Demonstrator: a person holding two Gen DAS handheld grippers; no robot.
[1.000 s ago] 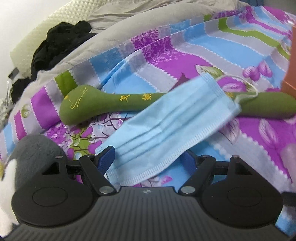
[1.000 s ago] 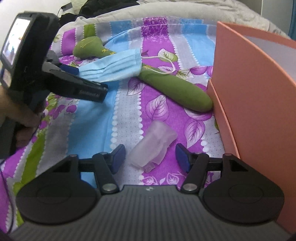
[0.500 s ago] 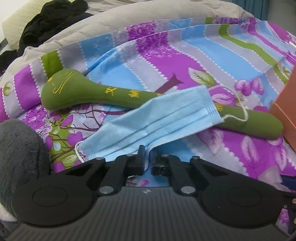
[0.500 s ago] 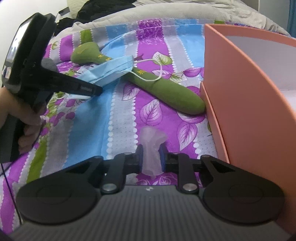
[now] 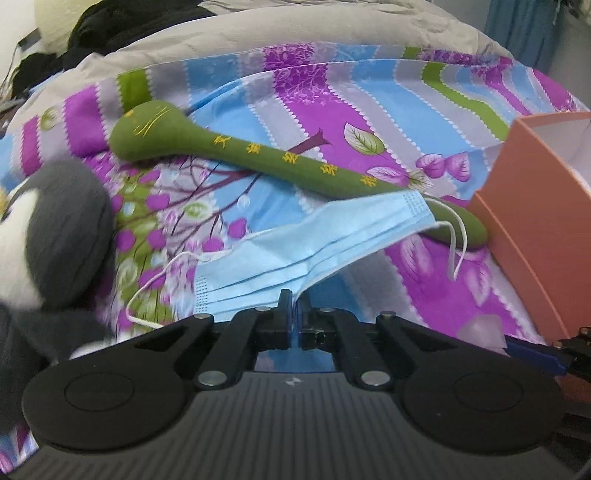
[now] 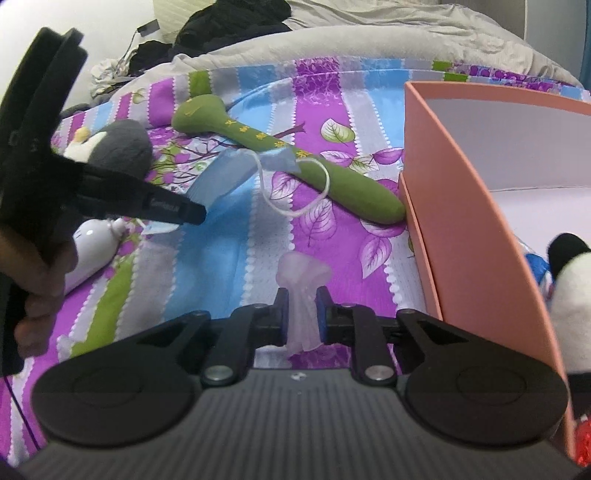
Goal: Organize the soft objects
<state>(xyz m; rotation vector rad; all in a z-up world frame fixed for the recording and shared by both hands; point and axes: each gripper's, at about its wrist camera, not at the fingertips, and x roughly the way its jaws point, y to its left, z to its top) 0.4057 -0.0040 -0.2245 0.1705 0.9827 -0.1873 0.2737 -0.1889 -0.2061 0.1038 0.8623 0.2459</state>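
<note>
My left gripper [image 5: 295, 301] is shut on the near edge of a light blue face mask [image 5: 314, 247], which hangs lifted above the bedspread, its far ear loop trailing over a long green plush stick [image 5: 258, 155]. In the right wrist view the left gripper [image 6: 199, 216] holds the mask [image 6: 221, 177] at the left. My right gripper [image 6: 301, 306] is shut on a pale translucent soft piece [image 6: 303, 273], raised off the bedspread. An open orange box [image 6: 461, 206] stands just right of it, touching the green stick's [image 6: 332, 181] end.
A grey and white plush penguin [image 5: 62, 229] lies at the left. A black and white plush [image 6: 569, 295] sits inside the orange box [image 5: 546, 229]. A white rounded toy [image 6: 92, 251] lies under the left gripper. A grey duvet [image 5: 295, 33] and dark clothes [image 6: 229, 22] lie behind.
Both grippers have shut, the left on the mask's edge and the right on the pale piece, then risen. The mask has slid off the green stick's middle towards the box.
</note>
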